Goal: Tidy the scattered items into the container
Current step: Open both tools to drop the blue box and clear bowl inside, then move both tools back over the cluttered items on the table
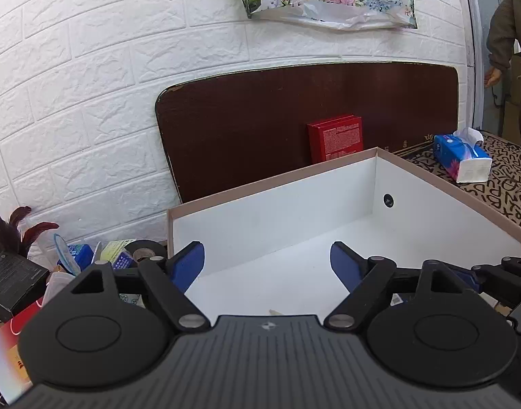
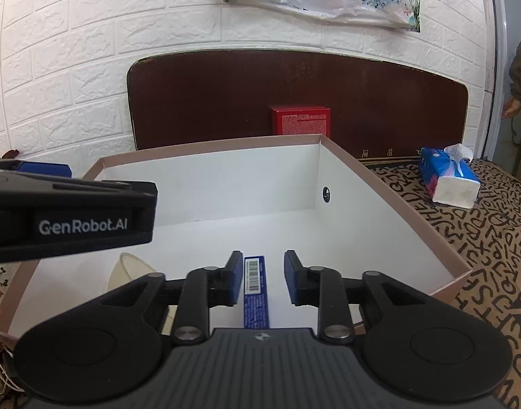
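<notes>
Right hand-held gripper (image 2: 263, 281) slightly open, blue box (image 2: 256, 293) between pads, unclamped.

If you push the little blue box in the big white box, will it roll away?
Probably not. The little blue box looks long with flat sides, so it should slide on the big white box's smooth floor. It looks like thin card: likely light, maybe easy to squash.
</notes>
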Tool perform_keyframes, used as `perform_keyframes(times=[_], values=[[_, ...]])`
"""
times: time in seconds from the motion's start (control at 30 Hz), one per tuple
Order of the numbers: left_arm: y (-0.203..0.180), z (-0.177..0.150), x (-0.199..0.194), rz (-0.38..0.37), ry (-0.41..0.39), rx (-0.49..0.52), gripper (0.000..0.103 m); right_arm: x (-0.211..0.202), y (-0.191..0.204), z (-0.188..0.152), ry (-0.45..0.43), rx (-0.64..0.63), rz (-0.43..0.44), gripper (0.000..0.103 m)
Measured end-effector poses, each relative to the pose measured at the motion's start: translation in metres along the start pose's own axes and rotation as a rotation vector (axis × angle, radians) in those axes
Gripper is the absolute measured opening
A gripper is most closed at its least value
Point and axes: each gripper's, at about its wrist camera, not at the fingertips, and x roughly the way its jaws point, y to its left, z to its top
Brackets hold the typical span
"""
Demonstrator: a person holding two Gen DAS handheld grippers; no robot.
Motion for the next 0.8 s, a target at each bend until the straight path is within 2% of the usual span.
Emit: perform_keyframes(times=[0.07, 0.17, 0.23, 0.27, 0.33, 0.4, 0.53, 0.8], values=[[0.002, -0.001, -0.003, -0.005, 0.002, -0.007, 0.084, -0.006, 0.001, -0.001, -0.008, 0.008, 0.0, 0.034], [0.008, -0.002, -0.006, -0.017, 0.012, -0.017, 0.085, -0.017, 0.002, -0.001, -0.024, 0.033, 0.012, 0.049], [0.014, -0.004, -0.014, -0.018, 0.008, -0.025, 0.087, -0.028, 0.005, -0.001, -0.047, 0.044, 0.018, 0.065], [0.018, -0.005, -0.019, -0.012, -0.001, -0.026, 0.091, -0.034, 0.007, 0.0, -0.062, 0.048, 0.02, 0.068], [0.024, -0.006, -0.03, 0.007, -0.025, -0.03, 0.102, -0.047, 0.013, 0.0, -0.094, 0.06, 0.022, 0.086], [0.033, -0.008, -0.04, 0.015, -0.043, -0.045, 0.103, -0.059, 0.019, 0.001, -0.125, 0.071, 0.031, 0.095], [0.051, -0.014, -0.056, 0.011, -0.048, -0.09, 0.103, -0.076, 0.038, 0.0, -0.147, 0.046, 0.071, 0.097], [0.095, -0.037, -0.078, 0.054, -0.028, -0.188, 0.103, -0.098, 0.082, -0.008, -0.149, -0.003, 0.175, 0.1]])
